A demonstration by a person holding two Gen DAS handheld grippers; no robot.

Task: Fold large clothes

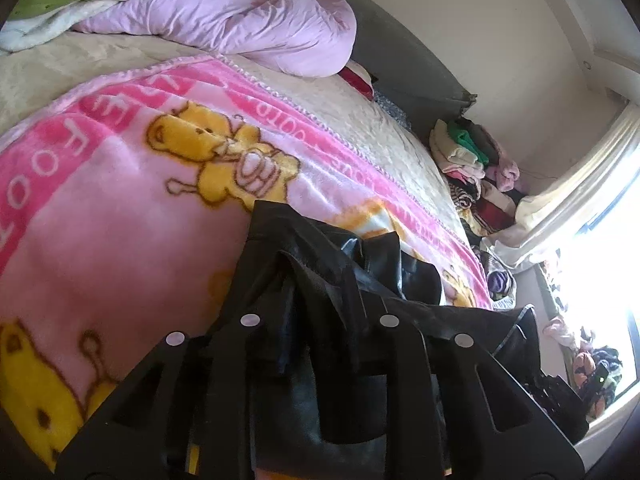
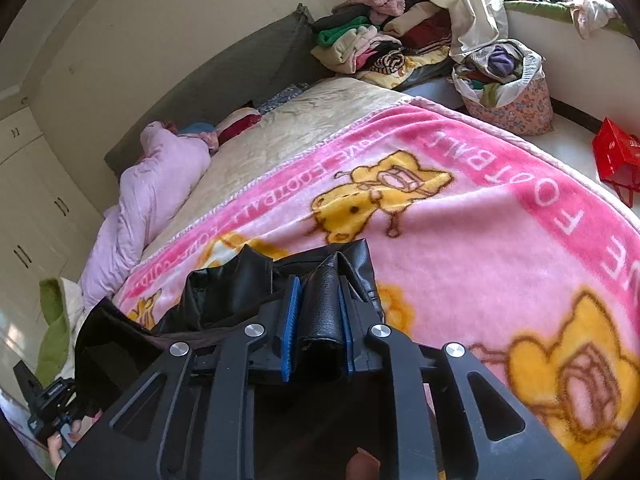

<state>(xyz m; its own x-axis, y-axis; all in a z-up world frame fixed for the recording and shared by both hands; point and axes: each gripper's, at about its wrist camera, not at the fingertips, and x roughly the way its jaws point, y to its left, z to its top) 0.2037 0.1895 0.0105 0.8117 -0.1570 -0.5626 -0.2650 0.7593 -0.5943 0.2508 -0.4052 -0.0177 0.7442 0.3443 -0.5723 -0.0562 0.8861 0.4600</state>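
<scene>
Right wrist: pink blanket [image 2: 460, 248] (bear print) covers bed [image 2: 304, 120]

Blanket [image 2: 460, 240] spread on bed [image 2: 320, 120]. Garment [image 2: 224, 292] on blanket's near edge. Quilt [image 2: 152, 192] bunched behind blanket, by headboard [image 2: 224, 80]. Clothes pile [image 2: 380, 44] and basket [image 2: 512, 96] beside bed.

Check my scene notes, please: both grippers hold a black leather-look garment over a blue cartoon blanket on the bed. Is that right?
Not quite: the blanket is pink with yellow cartoon animals, not blue, as the right wrist view shows. The rest stands: the right gripper and left gripper both hold the black garment over it.
</scene>
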